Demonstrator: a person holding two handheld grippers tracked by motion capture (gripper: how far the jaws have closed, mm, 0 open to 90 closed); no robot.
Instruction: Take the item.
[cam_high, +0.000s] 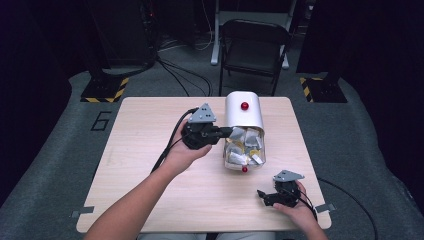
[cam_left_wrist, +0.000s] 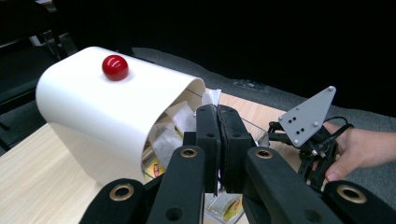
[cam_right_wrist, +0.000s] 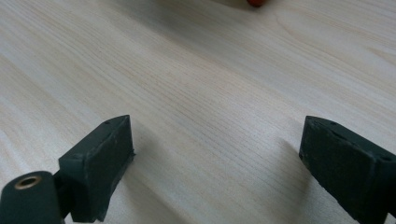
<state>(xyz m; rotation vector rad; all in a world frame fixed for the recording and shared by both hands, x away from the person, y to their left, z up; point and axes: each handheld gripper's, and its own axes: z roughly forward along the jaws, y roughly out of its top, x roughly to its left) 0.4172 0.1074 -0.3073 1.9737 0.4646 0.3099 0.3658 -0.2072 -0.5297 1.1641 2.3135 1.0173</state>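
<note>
White-lidded box (cam_high: 244, 114) was best held steady while a sachet (cam_left_wrist: 215, 97), pinched in the shut left gripper (cam_left_wrist: 218, 116), was lifted clear; right gripper (cam_right_wrist: 212, 154) gaped empty.

**Black jaws pinch at the box's mouth**

The left gripper (cam_left_wrist: 217, 108) has its jaws pressed together on a thin white packet (cam_left_wrist: 211, 97). A white box (cam_left_wrist: 102, 121) with a red knob (cam_left_wrist: 115, 67) holds more packets. The right gripper (cam_left_wrist: 310, 135) sits farther off.

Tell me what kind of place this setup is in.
Probably a lab or recording studio, not a home: a light wooden table stands on grey carpet, black-and-yellow hazard-striped stand bases flank it, cables run across the floor, and a black folding chair sits before dark curtains.
</note>
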